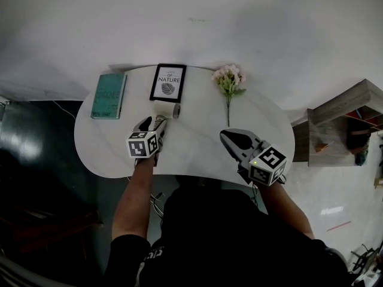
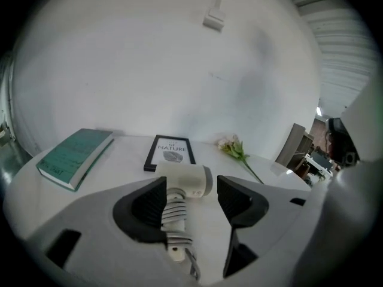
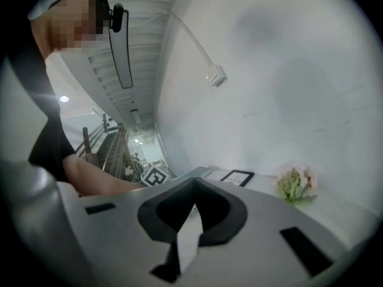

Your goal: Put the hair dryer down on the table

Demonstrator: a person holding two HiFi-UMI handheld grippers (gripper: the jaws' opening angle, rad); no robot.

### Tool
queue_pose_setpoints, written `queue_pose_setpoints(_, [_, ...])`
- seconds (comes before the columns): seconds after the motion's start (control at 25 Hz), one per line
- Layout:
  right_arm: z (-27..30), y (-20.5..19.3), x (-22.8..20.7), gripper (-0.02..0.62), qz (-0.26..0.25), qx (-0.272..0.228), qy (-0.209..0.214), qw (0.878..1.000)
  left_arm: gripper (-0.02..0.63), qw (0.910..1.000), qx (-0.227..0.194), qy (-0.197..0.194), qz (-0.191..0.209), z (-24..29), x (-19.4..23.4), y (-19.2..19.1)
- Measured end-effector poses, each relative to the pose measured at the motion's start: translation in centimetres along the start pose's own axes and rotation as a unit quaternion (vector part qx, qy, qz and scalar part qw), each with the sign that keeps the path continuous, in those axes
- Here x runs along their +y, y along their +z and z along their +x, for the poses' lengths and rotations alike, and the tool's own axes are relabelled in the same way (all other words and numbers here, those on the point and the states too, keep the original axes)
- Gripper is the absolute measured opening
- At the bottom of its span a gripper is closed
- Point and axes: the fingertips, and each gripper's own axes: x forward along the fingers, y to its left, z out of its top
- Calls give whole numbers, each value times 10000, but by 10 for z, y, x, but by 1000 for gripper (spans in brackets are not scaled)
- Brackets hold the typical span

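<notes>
Left gripper view: hair dryer (image 2: pixel 182 181) flat on the table (image 2: pixel 119 178), between released tongs

The left tongs (image 2: pixel 191 190) stand with their jaws apart, and the hair dryer lies on the white table between them. Its handle, wound round with its cord, runs back along the gap toward the camera. Its pale barrel lies crosswise just past the jaw tips. The handle sits close against the left-hand pad, though actual contact cannot be made out, and a clear gap of table shows between it and the right-hand pad.

Beyond the jaw tips a black-framed print (image 2: pixel 170 153) lies flat just behind the barrel. A teal book (image 2: pixel 75 157) lies ahead and to the left of these tongs, and a sprig of pale flowers (image 2: pixel 234 148) ahead and to the right.

In the head view the left tongs (image 1: pixel 152 123) rest low over the table (image 1: pixel 197 142) with the hair dryer (image 1: pixel 166 109) at their tips. The right tongs (image 1: pixel 230 137) are well apart from the dryer, off to the right of the left pair and nearer the table's front edge.

In the right gripper view the right tongs (image 3: pixel 191 190) are clenched, tips meeting, with nothing between them. The flowers (image 3: pixel 295 184) lie ahead and to their right.
</notes>
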Motion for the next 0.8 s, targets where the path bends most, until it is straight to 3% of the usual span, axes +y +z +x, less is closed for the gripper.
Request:
queue_pose_setpoints(0.2, [-16, -2, -1, 6, -275, 166, 202, 9993, 212, 9965, -669, -122, 492, -47, -30, 36])
queue_pose_setpoints(0.36, [-20, 6, 2, 6, -402, 160, 430, 9981, 162, 9852, -1623, -149, 534, -105, -46, 79])
queue_pose_setpoints(0.52, [-16, 17, 10, 6, -554, 101, 643, 9963, 149, 9753, -2063, 5, 788, -152, -58, 100])
queue_pose_setpoints(0.72, [-2, 27, 27, 6, -713, 60, 814, 9941, 99, 9658, -2515, 3, 631, -203, -63, 112])
queue_pose_setpoints(0.8, [6, 30, 34, 6, -728, 44, 843, 9938, 96, 9563, -2890, -118, 429, -226, -64, 120])
